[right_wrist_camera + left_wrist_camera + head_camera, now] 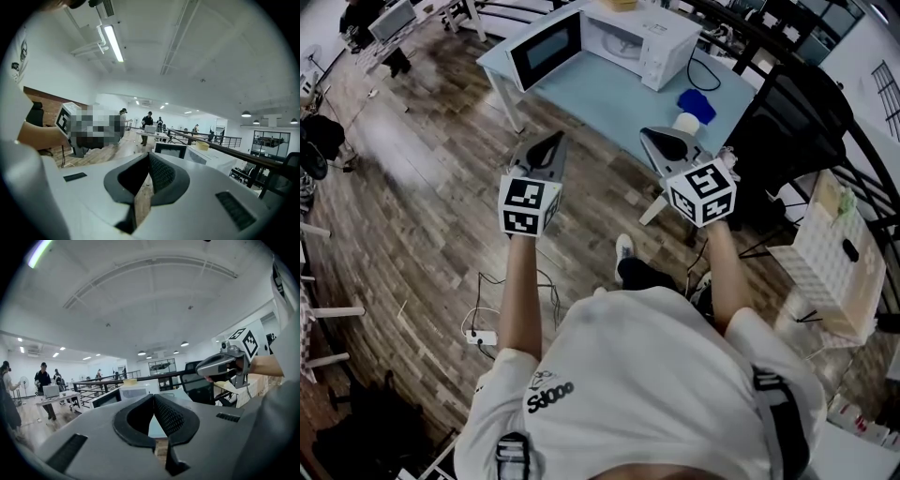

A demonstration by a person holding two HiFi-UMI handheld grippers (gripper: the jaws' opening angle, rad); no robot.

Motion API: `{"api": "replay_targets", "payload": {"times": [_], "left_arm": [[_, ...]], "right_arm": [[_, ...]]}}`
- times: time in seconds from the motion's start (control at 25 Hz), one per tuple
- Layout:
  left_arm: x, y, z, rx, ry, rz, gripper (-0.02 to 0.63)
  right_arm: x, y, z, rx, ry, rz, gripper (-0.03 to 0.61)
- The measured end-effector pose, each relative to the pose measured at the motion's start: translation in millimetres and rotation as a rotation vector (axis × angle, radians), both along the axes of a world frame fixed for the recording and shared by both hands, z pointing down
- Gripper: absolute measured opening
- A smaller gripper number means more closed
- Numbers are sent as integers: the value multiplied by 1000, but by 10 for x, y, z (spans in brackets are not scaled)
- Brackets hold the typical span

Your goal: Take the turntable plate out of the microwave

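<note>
The white microwave (649,39) stands at the far end of a light blue table (600,103), its door (546,47) swung open to the left. I cannot make out the turntable plate inside the cavity. Both grippers are held in the air well short of the table, over the wooden floor. My left gripper (553,142) is shut with nothing in it, its pads meeting (153,397). My right gripper (654,135) is likewise shut and empty (149,155). The microwave (134,392) shows small ahead in the left gripper view, and the microwave (208,158) also shows in the right gripper view.
A blue cloth (697,105) and a white cup (685,123) lie on the table's near right part. A black chair (787,141) and a white crate (834,248) stand to the right. Cables and a power strip (480,336) lie on the floor. People (43,380) stand at distant desks.
</note>
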State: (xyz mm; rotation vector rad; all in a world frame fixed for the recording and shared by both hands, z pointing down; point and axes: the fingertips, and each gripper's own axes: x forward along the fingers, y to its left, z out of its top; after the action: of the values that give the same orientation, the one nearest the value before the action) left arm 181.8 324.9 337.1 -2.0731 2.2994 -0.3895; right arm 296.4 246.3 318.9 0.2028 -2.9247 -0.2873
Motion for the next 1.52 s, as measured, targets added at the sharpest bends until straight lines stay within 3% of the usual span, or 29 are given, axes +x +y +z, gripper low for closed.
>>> {"api": "replay_targets", "payload": {"times": [0.32,0.56,0.72,1.0,1.52], "left_arm": [[-620,-565,218,-36,9,-11,18],[-1175,-1387,238,-58,2,-5,18],[-1543,-1965,159,-53,12,-3,18],[-2122,-2968,122,-49,43,-28,18],[-2601,-4083,356,-125,60,39,18]], "right_arm": [[-611,-674,113,-20,-25,22,6],[-1256,-1557,95,-26,-55,29,6],[-1670,-2125,92,-2,-42,32,6],[-2201,-3004,196,-47,-2,-11,6],[-2724,-4102,256,-96,-52,91,6]]}}
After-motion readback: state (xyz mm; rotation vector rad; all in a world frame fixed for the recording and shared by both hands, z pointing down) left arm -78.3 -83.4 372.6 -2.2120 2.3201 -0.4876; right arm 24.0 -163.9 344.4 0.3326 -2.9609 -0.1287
